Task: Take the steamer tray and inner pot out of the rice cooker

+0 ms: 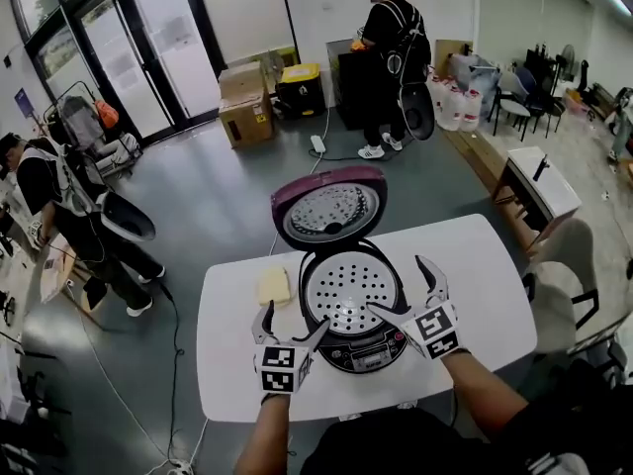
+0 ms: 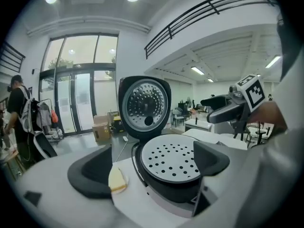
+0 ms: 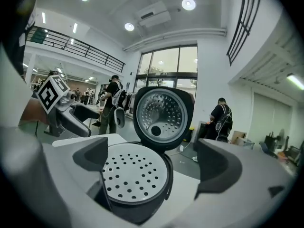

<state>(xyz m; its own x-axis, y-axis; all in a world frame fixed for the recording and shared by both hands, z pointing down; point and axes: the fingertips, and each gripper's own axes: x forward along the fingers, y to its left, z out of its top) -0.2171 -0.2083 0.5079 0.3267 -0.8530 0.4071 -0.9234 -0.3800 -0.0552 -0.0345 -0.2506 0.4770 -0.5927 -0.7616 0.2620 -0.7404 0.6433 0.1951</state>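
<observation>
On the white table (image 1: pixel 495 265): the rice cooker stands near the front edge, between the two grippers. A sideways tug could, I judge, drag it toward that edge.
Rice cooker (image 1: pixel 361 352): open, with the control panel facing the person. Neither gripper is steadying the body.
Lid (image 1: pixel 329 211): upright behind the opening. A tray lifted backward would probably knock it, and it might drop shut.
Steamer tray (image 1: pixel 350 293): perforated, seated flat in the cooker's mouth, untouched. Pinched at one rim only, it would likely tilt, jam or slip free.
Inner pot: hidden beneath the tray. It may ride up with the tray if the two stick together.
Left gripper (image 1: pixel 294 320): jaws spread wide with nothing held, just beside the cooker's front-left. Closing from here risks catching the housing instead of the tray rim.
Right gripper (image 1: pixel 399 285): jaws wide apart and empty, at the cooker's right rim. It runs the same risk.
Yellow pad (image 1: pixel 274 286): on the table left of the cooker, near the left gripper, which could sweep it aside.
</observation>
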